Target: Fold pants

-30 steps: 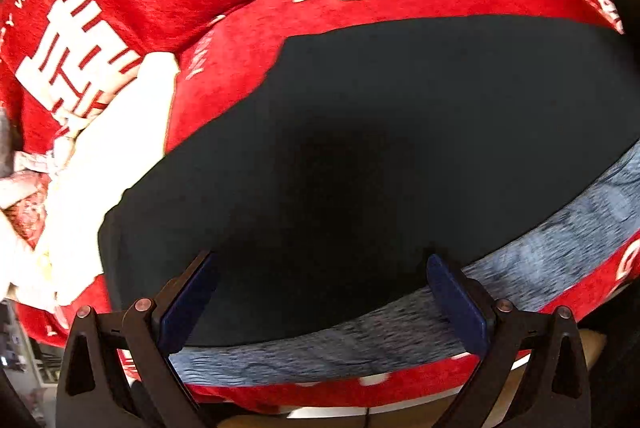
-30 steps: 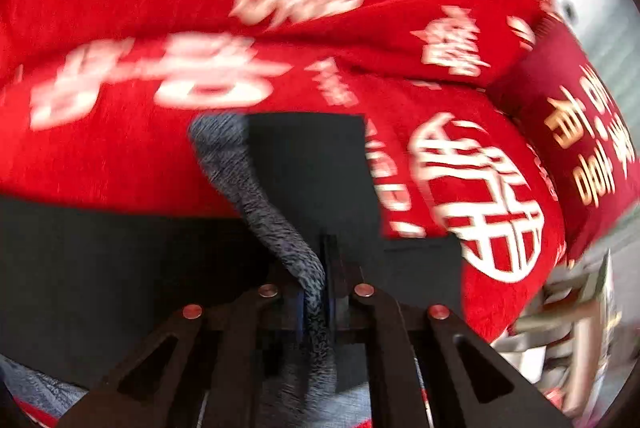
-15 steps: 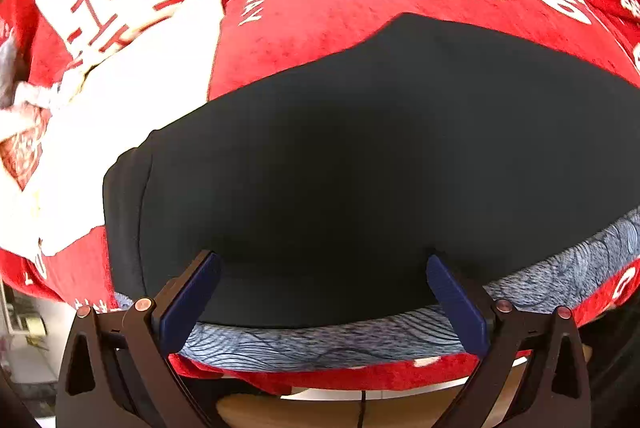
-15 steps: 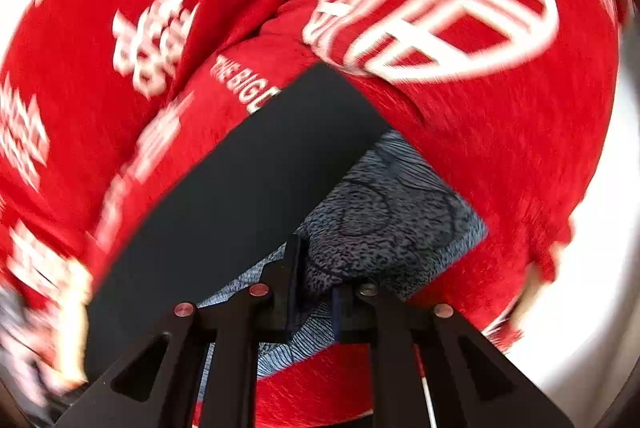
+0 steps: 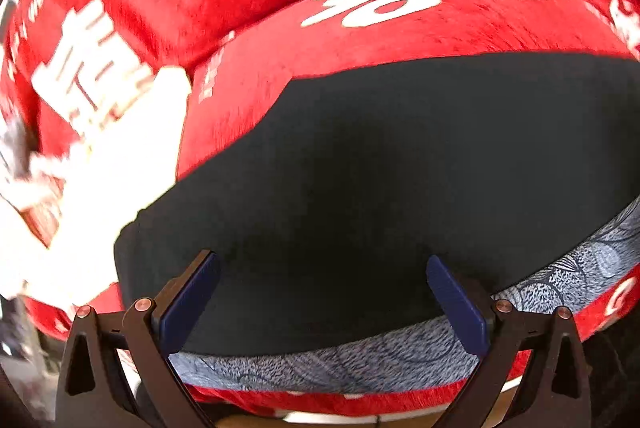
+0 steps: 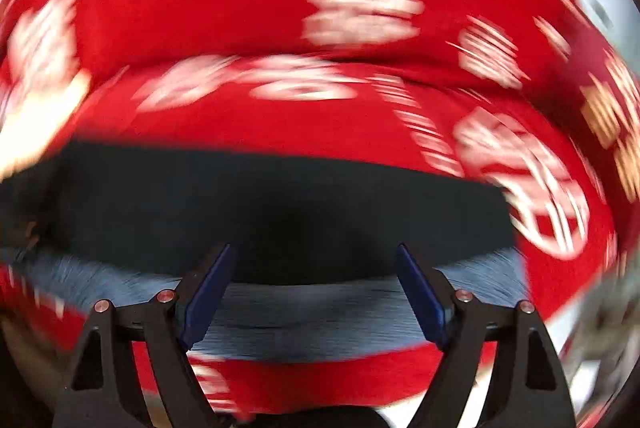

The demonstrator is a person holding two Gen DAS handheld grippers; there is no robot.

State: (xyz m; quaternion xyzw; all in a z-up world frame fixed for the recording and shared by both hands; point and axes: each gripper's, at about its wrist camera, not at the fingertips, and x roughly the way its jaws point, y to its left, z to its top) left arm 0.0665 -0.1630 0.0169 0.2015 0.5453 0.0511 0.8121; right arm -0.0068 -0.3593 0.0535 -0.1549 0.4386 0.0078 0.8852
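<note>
red cover [image 5: 400, 40] with white lettering spans the surface. black pants [image 5: 400, 188] lie flat on it at centre, grey patterned band [image 5: 360, 360] along the 6 o'clock edge. left gripper [image 5: 320, 292] spread, holding nothing, unchanged. right gripper [image 6: 312, 288], previously pinching the band, now spread and empty; its view is motion-blurred.

Left hand-held gripper [image 5: 322, 298] and right hand-held gripper [image 6: 316, 288] both spread wide, holding nothing.
</note>
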